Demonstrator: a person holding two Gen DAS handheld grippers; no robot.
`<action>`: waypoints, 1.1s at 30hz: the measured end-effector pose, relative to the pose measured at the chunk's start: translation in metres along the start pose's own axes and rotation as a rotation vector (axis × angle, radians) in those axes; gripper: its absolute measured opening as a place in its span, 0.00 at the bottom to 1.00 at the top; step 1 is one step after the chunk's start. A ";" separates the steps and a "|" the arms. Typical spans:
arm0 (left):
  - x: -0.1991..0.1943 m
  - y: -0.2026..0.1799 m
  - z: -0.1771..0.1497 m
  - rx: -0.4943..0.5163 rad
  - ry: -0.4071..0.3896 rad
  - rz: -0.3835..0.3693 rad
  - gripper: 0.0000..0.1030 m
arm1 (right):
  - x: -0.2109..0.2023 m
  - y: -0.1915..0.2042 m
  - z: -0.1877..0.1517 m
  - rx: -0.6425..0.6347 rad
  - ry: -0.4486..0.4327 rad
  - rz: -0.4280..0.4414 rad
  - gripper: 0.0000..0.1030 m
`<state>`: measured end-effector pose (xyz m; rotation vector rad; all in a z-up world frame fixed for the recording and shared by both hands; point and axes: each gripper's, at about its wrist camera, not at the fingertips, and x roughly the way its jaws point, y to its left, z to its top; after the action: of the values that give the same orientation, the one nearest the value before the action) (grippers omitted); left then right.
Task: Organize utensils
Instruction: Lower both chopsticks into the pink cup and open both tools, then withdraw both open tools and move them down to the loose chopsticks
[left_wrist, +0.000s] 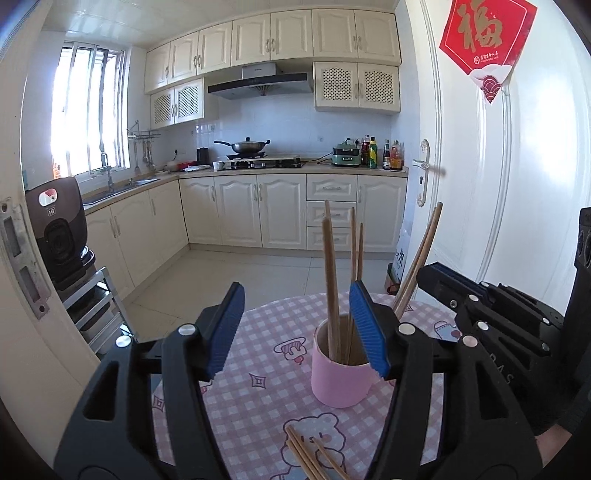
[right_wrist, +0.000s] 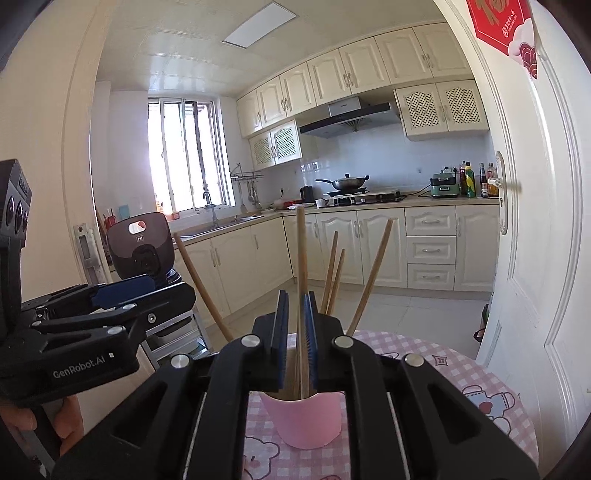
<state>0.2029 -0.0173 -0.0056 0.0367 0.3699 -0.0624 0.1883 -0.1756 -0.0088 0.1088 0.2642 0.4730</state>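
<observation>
- Chopsticks (right_wrist: 302, 258) are what my right gripper (right_wrist: 294, 325) grips: its two blue pads are closed nearly together on a pair of them, and the pair stands upright with its lower ends inside the pink cup (right_wrist: 301, 421).
- That pink cup sits on the pink checked tablecloth (right_wrist: 424, 354) directly below and just ahead of my right fingertips.
- More chopsticks lean in the cup: two short ones and a longer one fan out to the right of my right fingers, and one long stick (right_wrist: 201, 288) slants away to their left.
- My left gripper (left_wrist: 297, 332) is open, its blue pads wide apart and holding nothing.
- From the left wrist view, the cup (left_wrist: 340, 380) stands between my left fingers, close against the inner face of the right-hand pad (left_wrist: 369, 328), which covers part of the rim; I cannot tell whether they touch.
- Loose chopsticks (left_wrist: 314, 459) lie flat on the cloth below my left fingertips, nearer to me than the cup, over a printed bear.
- My right gripper (left_wrist: 480, 306) shows at the right edge of the left view, reaching in towards the cup from that side.
</observation>
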 end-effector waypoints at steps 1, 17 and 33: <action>-0.004 0.002 -0.001 -0.002 -0.005 0.012 0.57 | -0.004 0.001 0.000 0.003 -0.003 0.002 0.15; -0.083 0.010 -0.037 -0.019 -0.110 0.091 0.87 | -0.073 0.035 -0.018 -0.048 -0.030 -0.049 0.52; -0.098 0.031 -0.089 -0.092 0.014 0.050 0.88 | -0.082 0.053 -0.064 -0.041 0.091 -0.062 0.59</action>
<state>0.0821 0.0230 -0.0519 -0.0441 0.3852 0.0044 0.0770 -0.1636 -0.0430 0.0385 0.3454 0.4220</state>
